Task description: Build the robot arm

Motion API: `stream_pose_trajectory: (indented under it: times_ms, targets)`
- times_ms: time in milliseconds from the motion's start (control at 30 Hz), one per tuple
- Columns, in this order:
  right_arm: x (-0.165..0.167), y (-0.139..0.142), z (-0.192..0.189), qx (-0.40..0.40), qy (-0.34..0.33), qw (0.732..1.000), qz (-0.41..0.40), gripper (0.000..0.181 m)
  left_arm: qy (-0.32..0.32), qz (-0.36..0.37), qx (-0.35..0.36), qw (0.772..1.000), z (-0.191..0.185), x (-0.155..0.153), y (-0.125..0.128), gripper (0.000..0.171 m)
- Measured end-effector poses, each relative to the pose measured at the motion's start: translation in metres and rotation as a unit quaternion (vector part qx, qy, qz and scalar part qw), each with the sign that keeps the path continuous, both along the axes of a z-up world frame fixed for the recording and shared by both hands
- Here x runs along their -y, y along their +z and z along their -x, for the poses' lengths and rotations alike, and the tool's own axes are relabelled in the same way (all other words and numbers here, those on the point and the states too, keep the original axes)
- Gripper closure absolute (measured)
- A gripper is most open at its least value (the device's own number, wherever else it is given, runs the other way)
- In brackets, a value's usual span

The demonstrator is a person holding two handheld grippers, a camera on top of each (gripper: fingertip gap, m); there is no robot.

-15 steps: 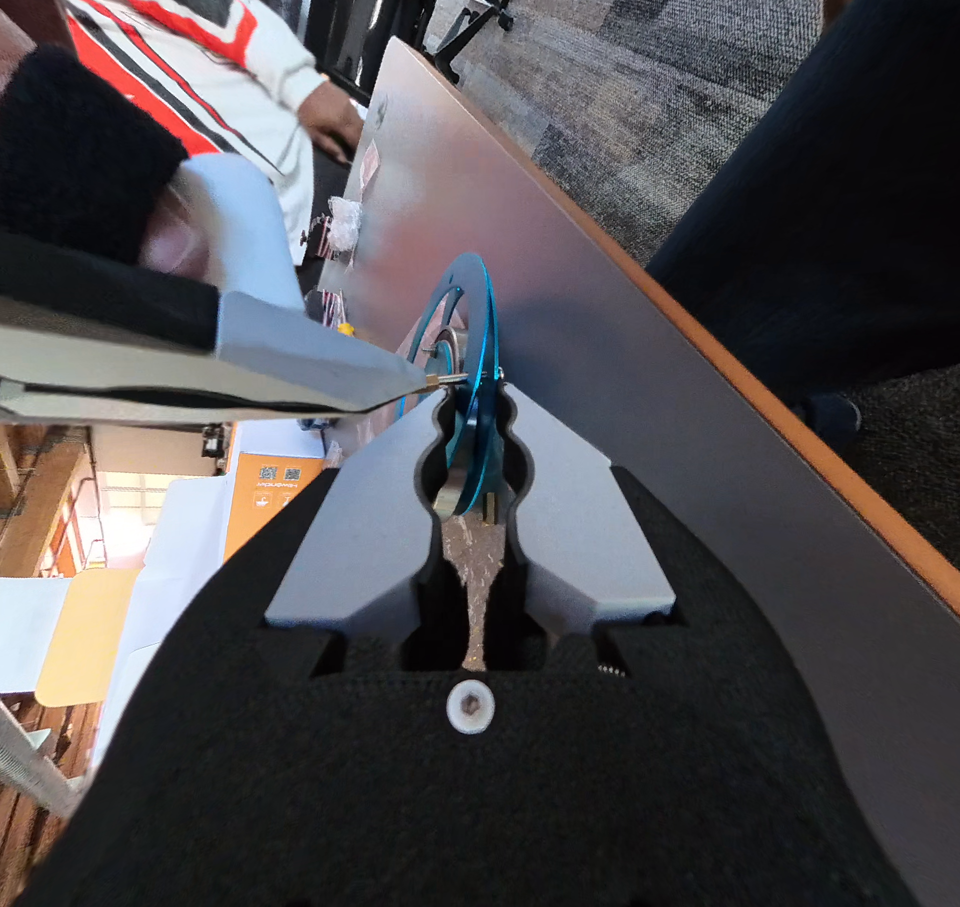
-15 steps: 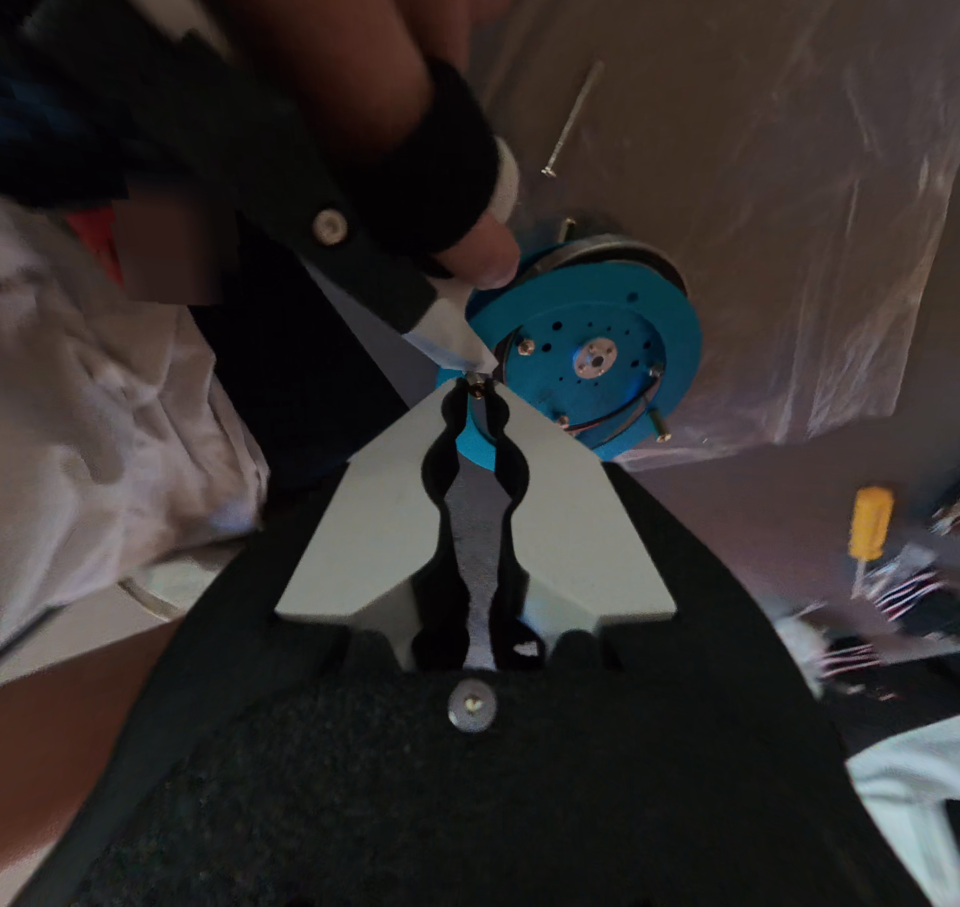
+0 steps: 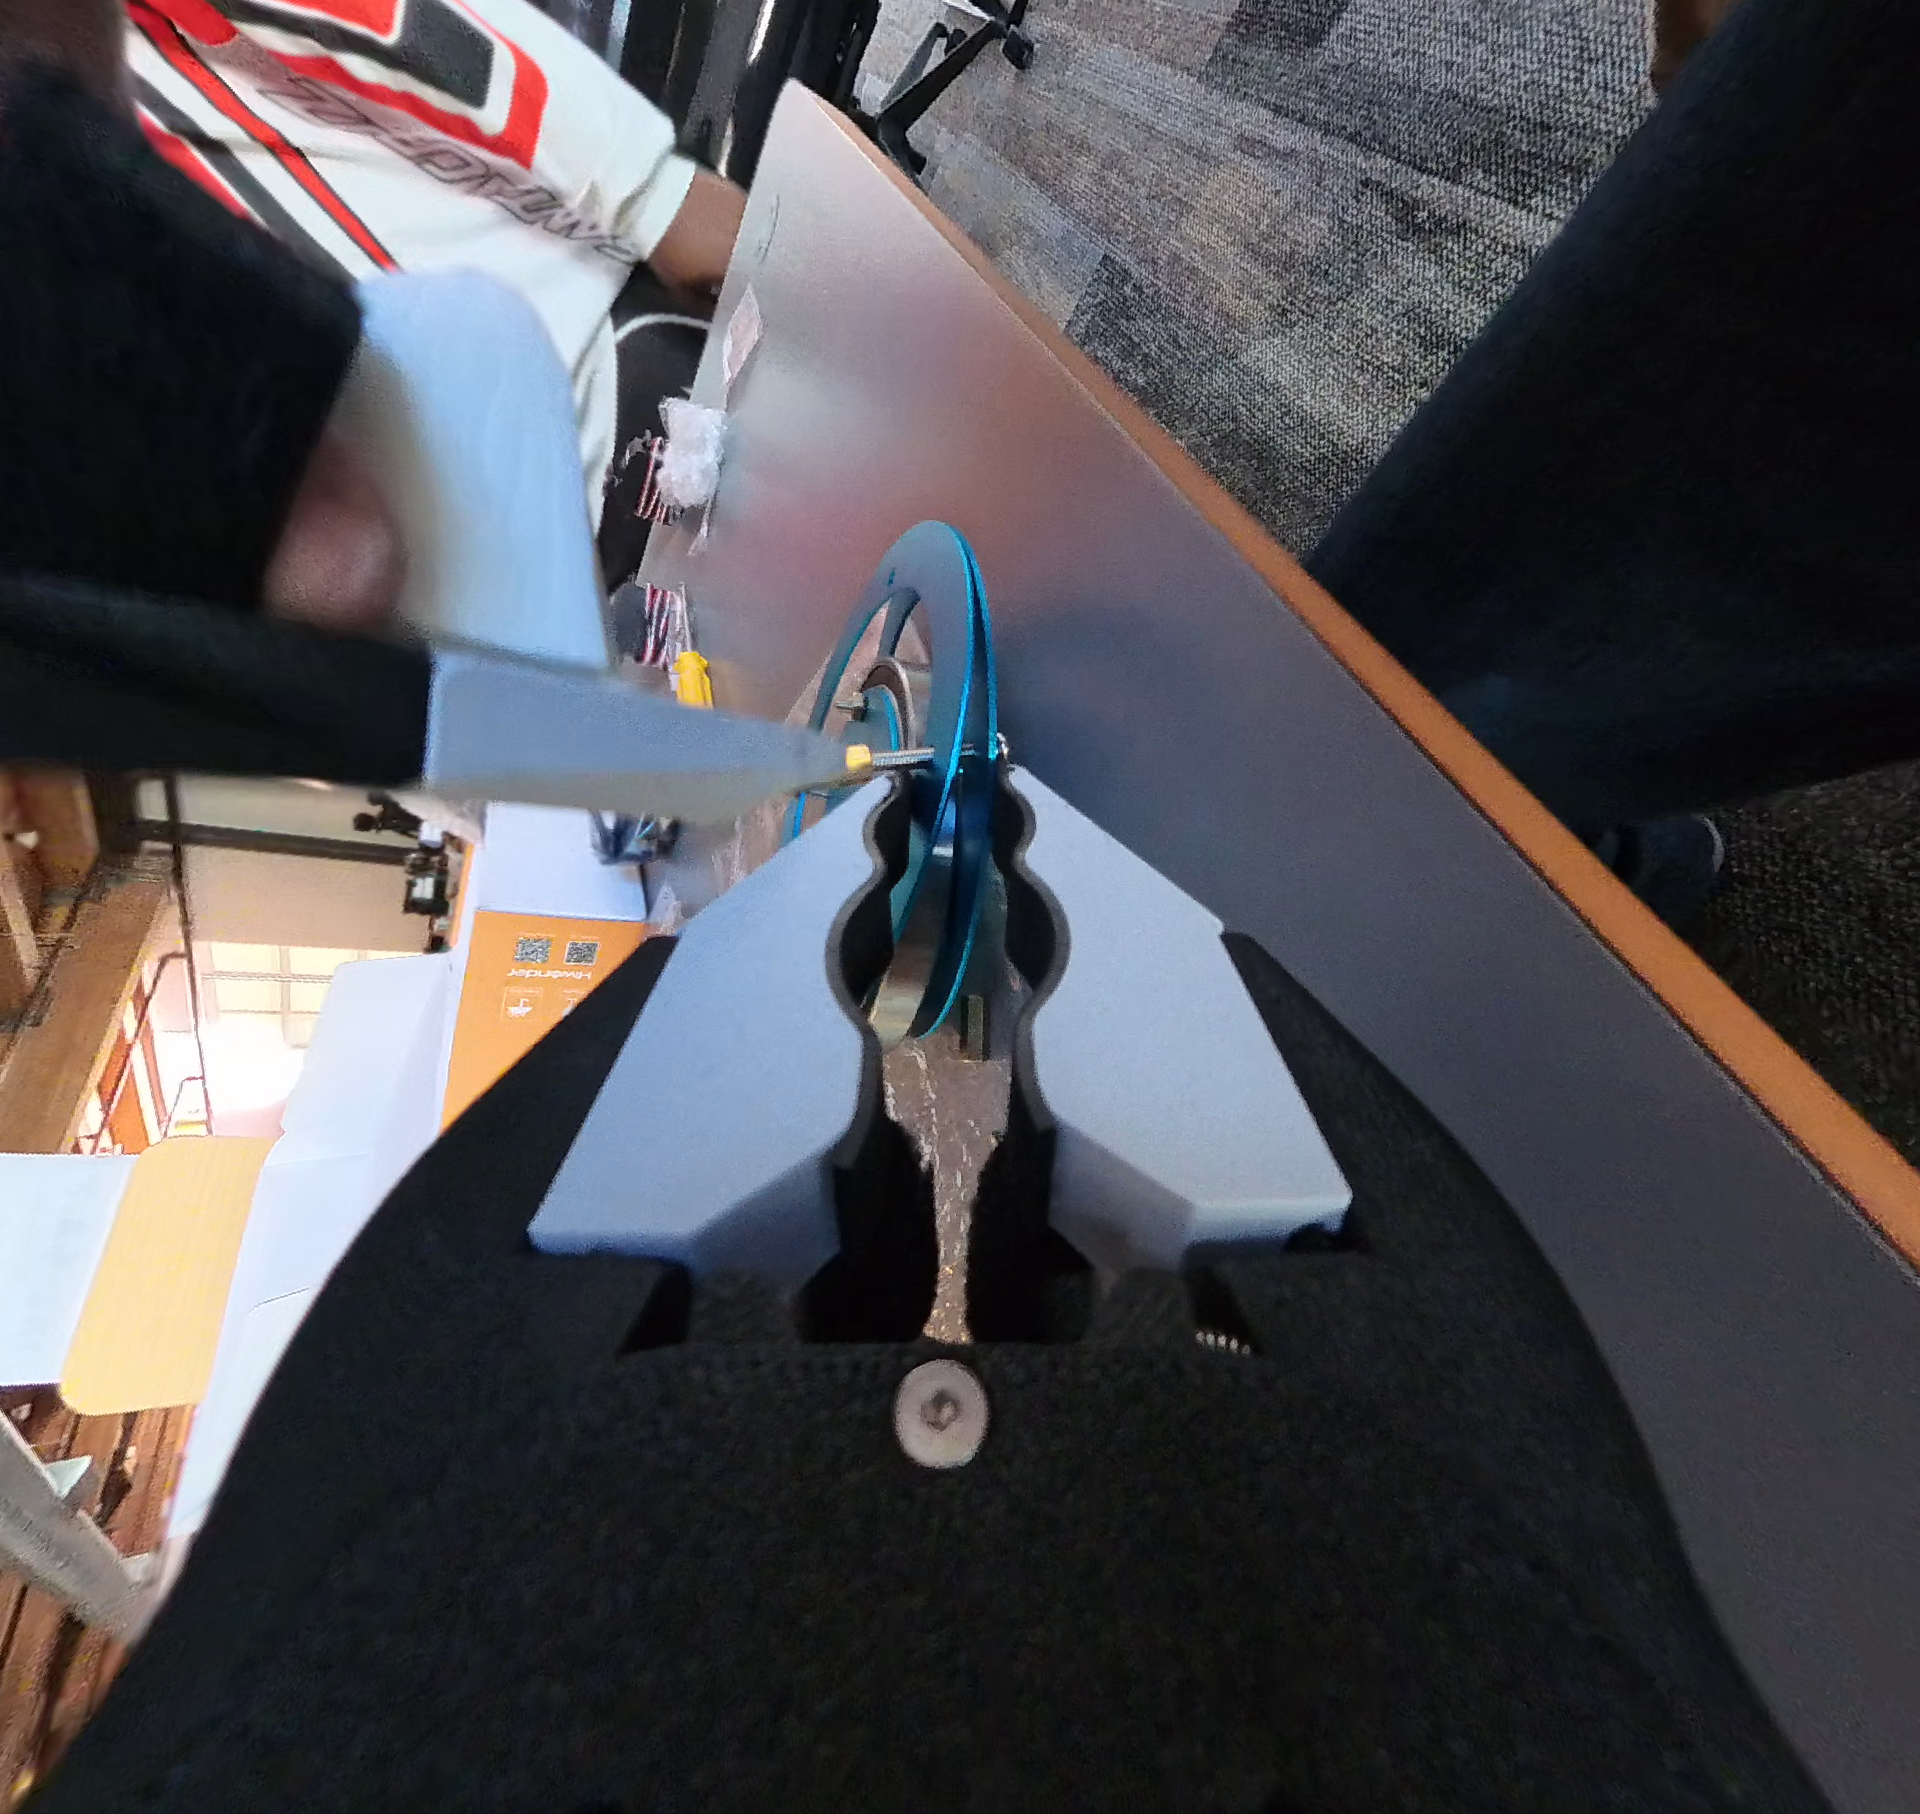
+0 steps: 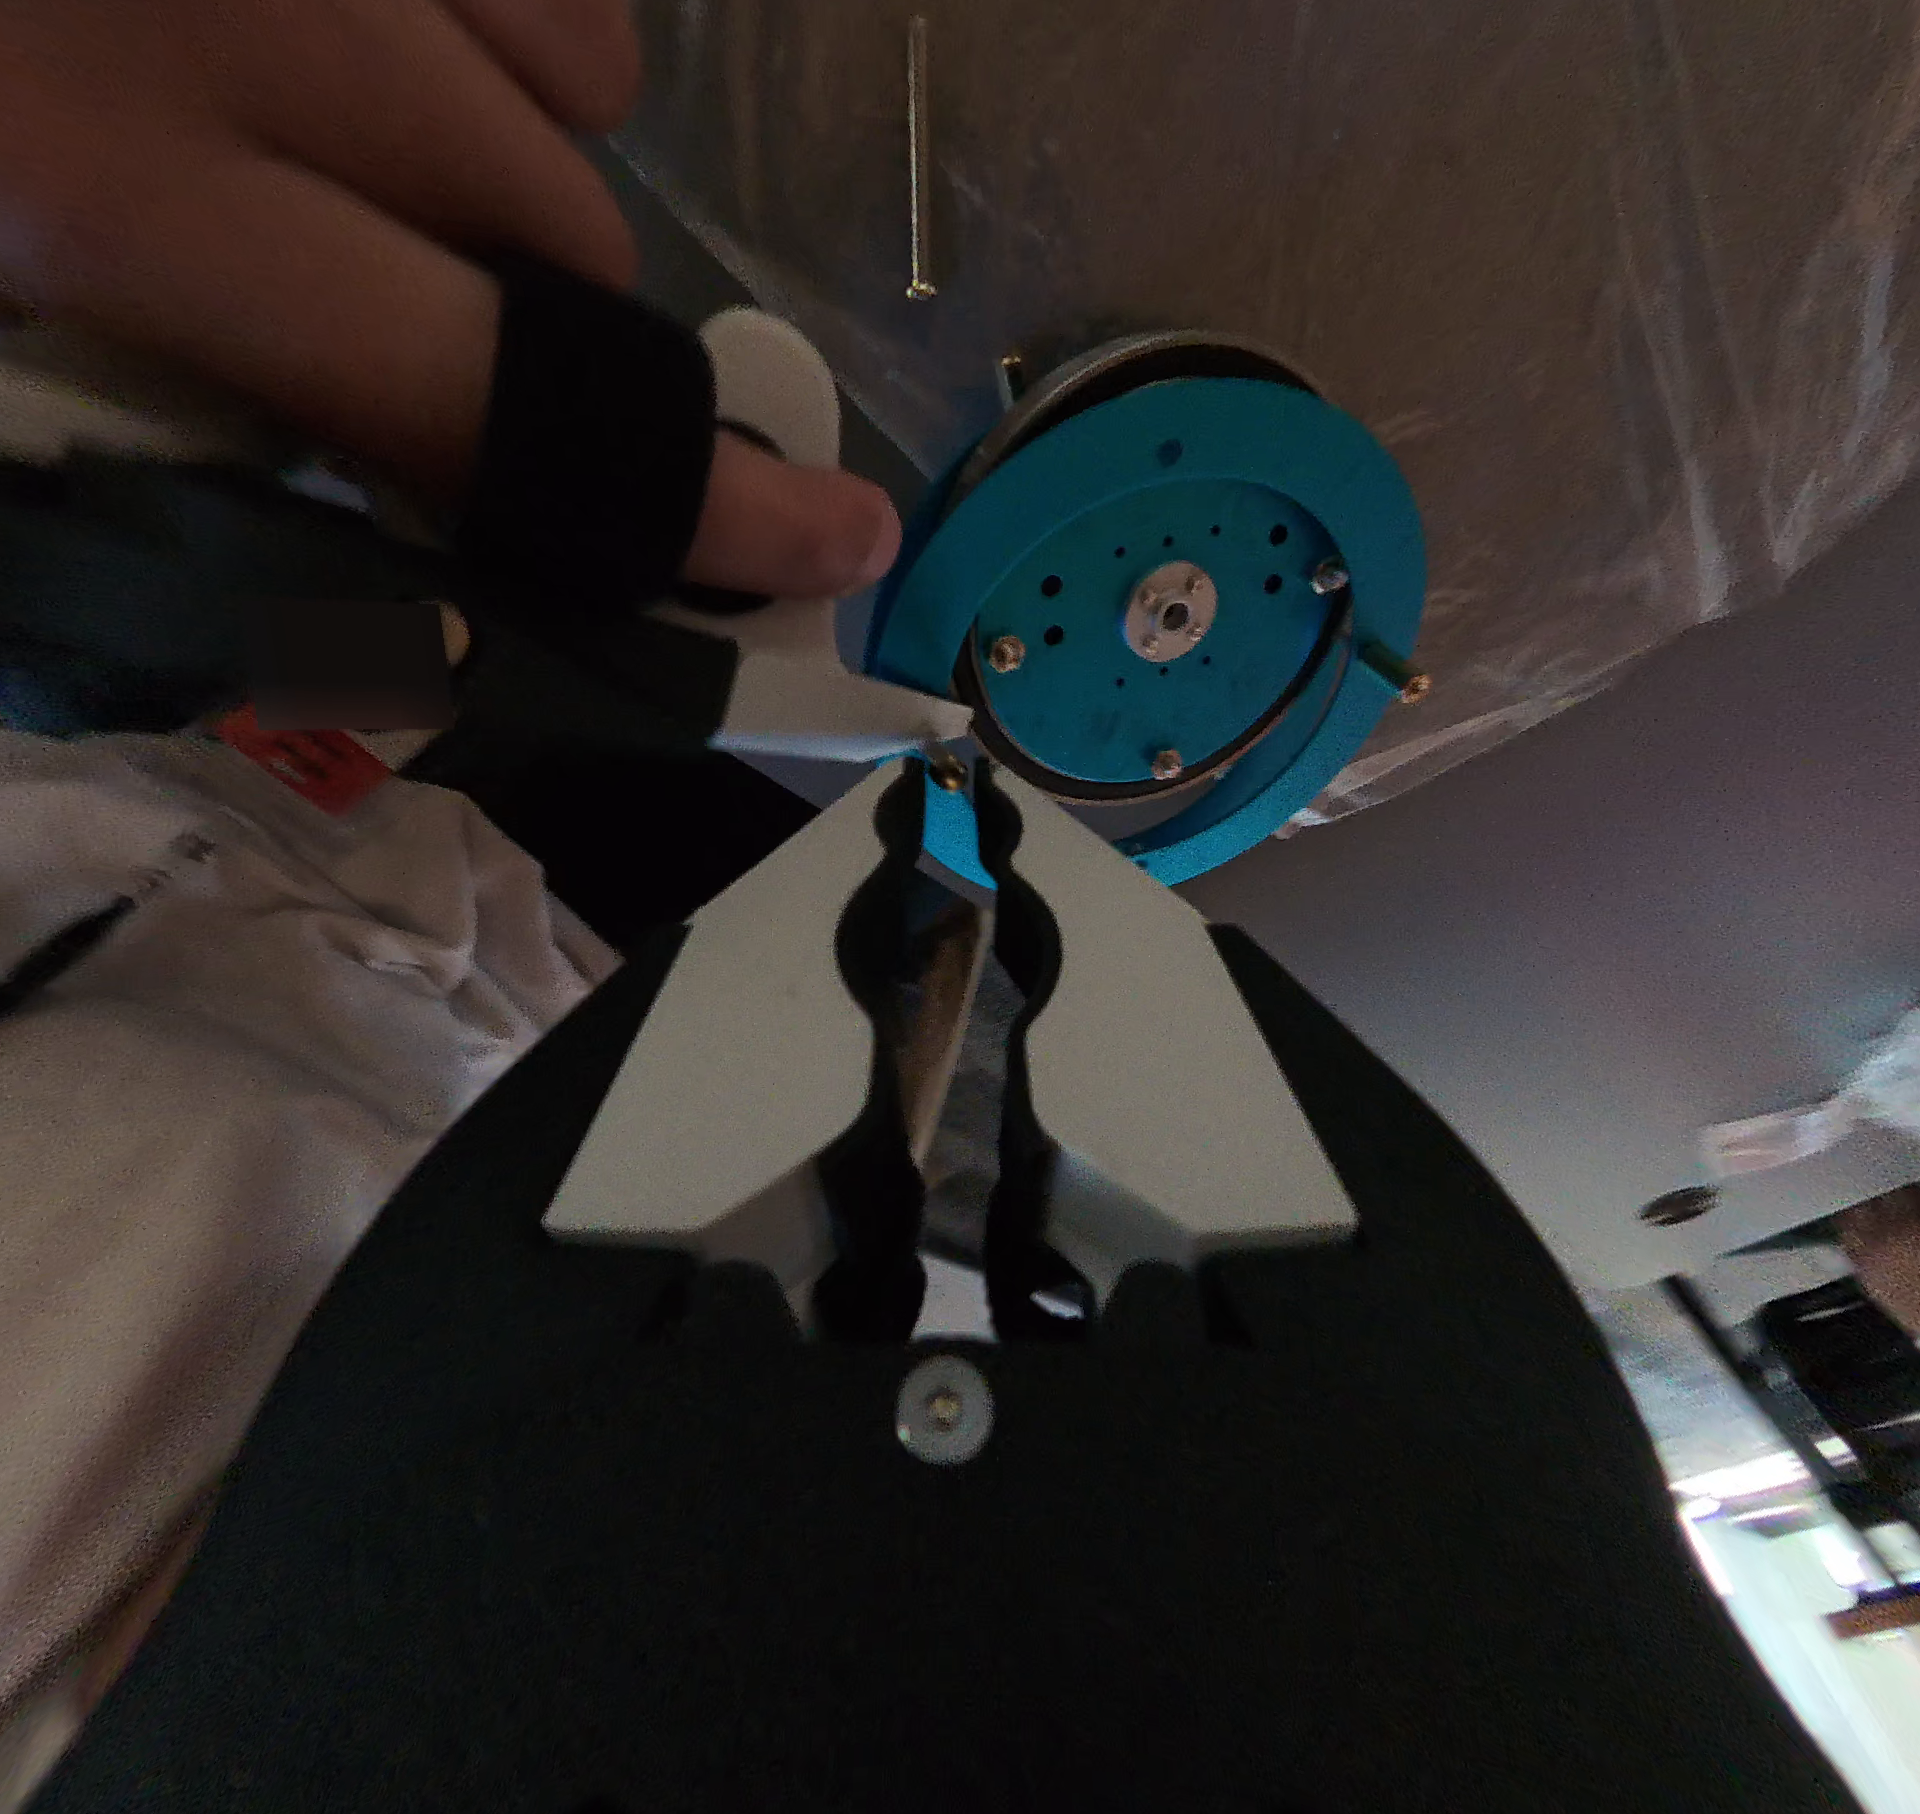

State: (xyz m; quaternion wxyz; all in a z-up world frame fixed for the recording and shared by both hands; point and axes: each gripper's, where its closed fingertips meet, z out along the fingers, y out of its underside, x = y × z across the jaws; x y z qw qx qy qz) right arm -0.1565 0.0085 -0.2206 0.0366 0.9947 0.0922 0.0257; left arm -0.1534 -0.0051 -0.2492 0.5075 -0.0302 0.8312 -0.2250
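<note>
**Disc held edge-on, screw at its rim**

My left gripper (image 3: 940, 798) clamps the blue disc (image 3: 951, 725) at frame centre, above the table (image 3: 1195, 725). My right gripper (image 4: 951, 777) pinches a small screw (image 3: 902, 756); it may slip. Its long axis runs horizontally, tip pointing right into the disc.

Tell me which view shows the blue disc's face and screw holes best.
Right wrist view: the blue disc faces the camera, showing its hub, holes and screws. Left wrist view shows it edge-on, clamped in the left gripper, its face hidden.
</note>
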Motion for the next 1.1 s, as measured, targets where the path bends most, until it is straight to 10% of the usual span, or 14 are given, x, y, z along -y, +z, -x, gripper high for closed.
stream_pose_trajectory:
  times_ms: [300, 633, 967, 1100]
  targets:
    - [0.004, 0.034, -0.008, -0.188, 0.282, 0.939, -0.058, 0.146, -0.006, 0.019, -0.009, 1.0, 0.002, -0.001, 0.0, 0.156]
    - [-0.001, 0.024, 0.009, -0.275, 0.671, 0.686, -0.052, 0.146, -0.016, 0.035, -0.013, 0.999, 0.003, -0.001, 0.0, 0.156]
    - [-0.004, 0.012, 0.004, -0.341, 0.774, 0.531, -0.043, 0.158, -0.024, 0.053, -0.02, 0.998, 0.003, -0.002, 0.0, 0.156]
    - [-0.008, 0.003, 0.006, -0.317, 0.794, 0.518, -0.036, 0.159, -0.024, 0.059, -0.023, 0.998, 0.003, -0.003, 0.0, 0.155]
